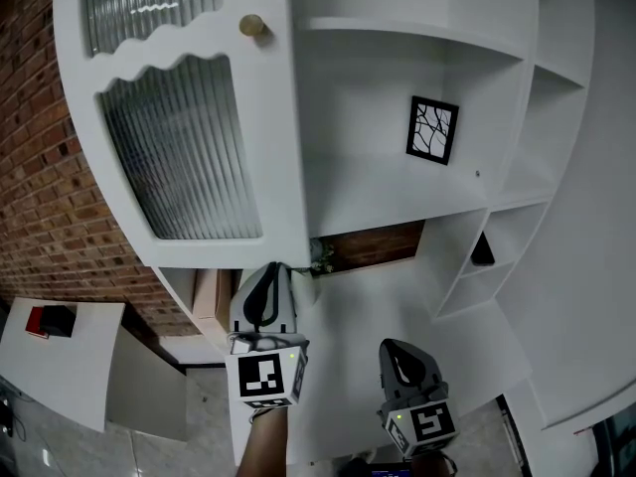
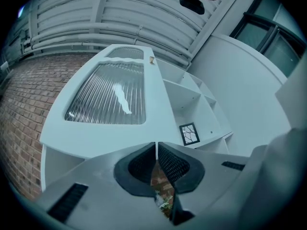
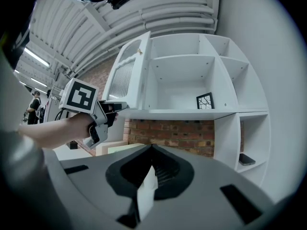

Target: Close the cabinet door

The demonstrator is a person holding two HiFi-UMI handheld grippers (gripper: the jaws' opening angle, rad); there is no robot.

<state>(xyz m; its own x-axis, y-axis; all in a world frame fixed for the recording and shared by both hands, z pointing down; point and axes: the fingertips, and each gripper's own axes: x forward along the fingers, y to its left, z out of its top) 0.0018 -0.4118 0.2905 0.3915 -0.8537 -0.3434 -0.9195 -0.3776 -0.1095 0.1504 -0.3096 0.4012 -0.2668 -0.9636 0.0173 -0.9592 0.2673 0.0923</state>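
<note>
The left gripper (image 1: 274, 269) is clenched, its ribbed pads meeting at the tips with nothing between them. Its nose sits right at the bottom edge of the cabinet door (image 1: 283, 167). The right gripper (image 1: 397, 351) hangs lower and to the right, apart from the door, its jaws also drawn together and holding nothing.

Just past the left gripper's tip a bit of green plant (image 1: 323, 258) shows against a strip of brick under the lower shelf. Nothing stands between the door and the opening it belongs to.

The white cabinet (image 1: 397, 68) has open shelves. On one stands a small black-framed picture (image 1: 432, 130), and a dark flat object (image 1: 482, 251) lies in a side compartment. A brick wall (image 1: 40, 167) runs along the left, with a white table (image 1: 89, 366) below it.

The door stands swung out at the left of the shelves. It is white, with ribbed glass panes, a wavy rail and a small brass knob (image 1: 252, 26).
</note>
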